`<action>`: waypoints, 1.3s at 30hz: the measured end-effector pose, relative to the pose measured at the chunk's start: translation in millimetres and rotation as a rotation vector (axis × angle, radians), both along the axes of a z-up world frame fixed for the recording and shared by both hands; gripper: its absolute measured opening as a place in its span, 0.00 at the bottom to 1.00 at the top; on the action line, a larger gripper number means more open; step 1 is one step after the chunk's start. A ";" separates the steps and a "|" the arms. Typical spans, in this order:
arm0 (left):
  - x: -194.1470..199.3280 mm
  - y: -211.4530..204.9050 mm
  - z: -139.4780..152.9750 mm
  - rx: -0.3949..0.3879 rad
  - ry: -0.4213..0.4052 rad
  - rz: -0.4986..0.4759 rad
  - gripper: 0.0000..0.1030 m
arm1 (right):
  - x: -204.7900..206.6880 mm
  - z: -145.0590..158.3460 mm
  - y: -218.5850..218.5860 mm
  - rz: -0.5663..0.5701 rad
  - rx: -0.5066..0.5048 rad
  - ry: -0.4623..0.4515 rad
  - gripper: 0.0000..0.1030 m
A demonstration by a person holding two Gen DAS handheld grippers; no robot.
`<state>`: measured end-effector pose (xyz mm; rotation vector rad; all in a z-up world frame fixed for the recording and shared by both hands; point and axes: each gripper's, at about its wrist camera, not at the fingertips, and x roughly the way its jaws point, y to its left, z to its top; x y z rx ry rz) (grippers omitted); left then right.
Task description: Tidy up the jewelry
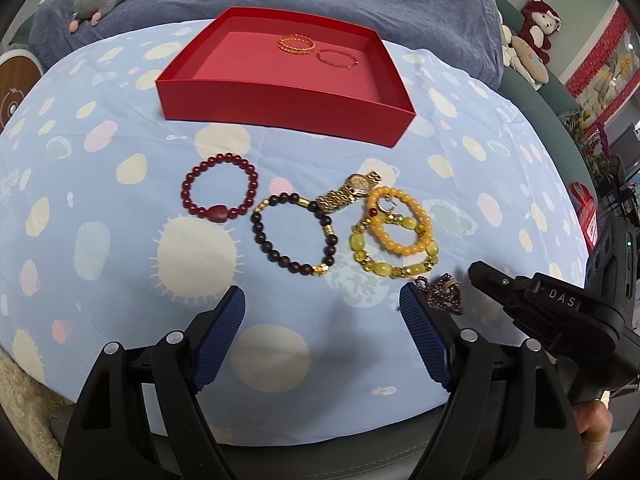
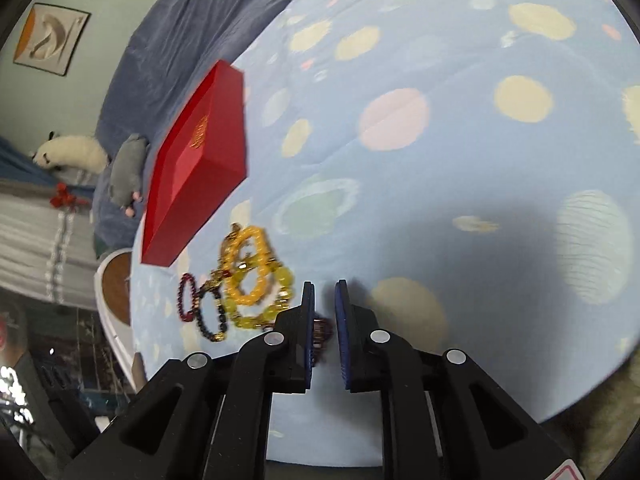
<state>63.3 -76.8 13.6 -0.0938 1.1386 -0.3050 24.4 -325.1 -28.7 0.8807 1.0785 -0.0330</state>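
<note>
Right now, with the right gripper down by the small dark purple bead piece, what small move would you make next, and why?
Probably ease the right gripper down around the small purple bead piece and close. Its jaws stand slightly apart with the piece in the gap, not pinched, and it lies loose on the cloth while the red box already holds two rings.

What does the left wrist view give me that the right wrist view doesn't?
Only the left wrist view shows the gold watch, the thin bangle in the red box, the red stuffed monkey, and the left claw open over bare cloth. Only the right wrist view shows the framed picture, the white plush, and the right claw slightly parted over the small dark purple bracelet. Both show the red box, the orange bead bracelet and the spotted blue cloth.
</note>
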 end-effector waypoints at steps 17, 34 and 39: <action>5.6 -62.5 -31.0 -0.042 0.039 -0.154 0.66 | 0.7 23.5 6.6 0.204 -0.212 0.003 0.13; 2.3 -36.7 -9.8 -0.131 -0.007 -0.133 0.00 | -5.8 30.7 14.5 0.261 -0.175 -0.008 0.14; -7.9 -41.8 -15.7 -0.161 0.034 -0.136 0.48 | -12.5 36.7 16.7 0.257 -0.194 -0.018 0.27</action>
